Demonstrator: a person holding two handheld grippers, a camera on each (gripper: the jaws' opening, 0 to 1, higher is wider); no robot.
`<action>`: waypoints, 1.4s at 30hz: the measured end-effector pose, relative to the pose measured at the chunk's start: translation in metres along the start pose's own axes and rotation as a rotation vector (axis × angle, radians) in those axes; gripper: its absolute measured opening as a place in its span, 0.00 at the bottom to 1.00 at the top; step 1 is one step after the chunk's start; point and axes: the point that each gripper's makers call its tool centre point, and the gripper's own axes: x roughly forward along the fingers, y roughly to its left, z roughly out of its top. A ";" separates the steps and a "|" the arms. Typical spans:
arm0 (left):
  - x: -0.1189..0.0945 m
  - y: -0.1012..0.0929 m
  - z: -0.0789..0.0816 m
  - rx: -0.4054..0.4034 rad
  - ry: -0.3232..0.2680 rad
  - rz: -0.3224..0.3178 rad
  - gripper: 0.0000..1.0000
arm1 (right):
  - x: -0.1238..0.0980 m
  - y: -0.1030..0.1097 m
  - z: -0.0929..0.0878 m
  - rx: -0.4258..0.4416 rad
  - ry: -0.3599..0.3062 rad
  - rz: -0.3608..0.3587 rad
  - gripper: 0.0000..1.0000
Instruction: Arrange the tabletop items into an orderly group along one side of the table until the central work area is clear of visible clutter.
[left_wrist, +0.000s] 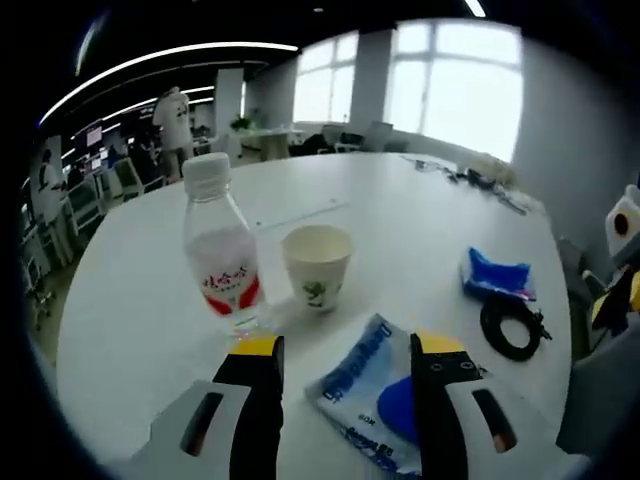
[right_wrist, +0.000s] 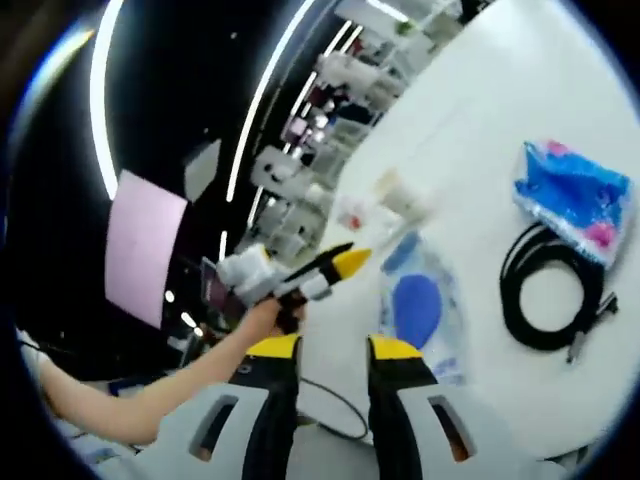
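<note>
A clear water bottle (left_wrist: 220, 250) with a white cap and red label stands upright on the white round table (left_wrist: 400, 195). Just right of it is a paper cup (left_wrist: 318, 265). A blue and white flat packet (left_wrist: 365, 390) lies under my left gripper (left_wrist: 347, 350), whose jaws stand wide open over it, holding nothing. Further right lie a blue pouch (left_wrist: 497, 275) and a coiled black cable (left_wrist: 510, 325). My right gripper (right_wrist: 335, 348) hovers off the table's edge, open with a narrower gap and nothing in it. Ahead of it are the packet (right_wrist: 420, 310), cable (right_wrist: 550, 290) and pouch (right_wrist: 575, 195).
A hand holds the left gripper (right_wrist: 310, 275) in the right gripper view. Small dark items and cords (left_wrist: 480, 180) lie at the table's far side. Chairs, desks and a person (left_wrist: 175, 120) are beyond the table. The table's left half is bare.
</note>
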 end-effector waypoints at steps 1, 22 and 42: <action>0.002 0.000 -0.002 -0.004 0.005 -0.006 0.48 | 0.002 -0.001 -0.005 0.008 0.015 -0.002 0.24; 0.019 0.002 -0.023 -0.063 0.078 -0.076 0.48 | 0.019 -0.045 -0.064 0.284 0.145 -0.106 0.28; 0.028 0.003 -0.043 -0.123 0.149 -0.098 0.46 | 0.041 -0.075 -0.080 0.359 0.137 -0.178 0.26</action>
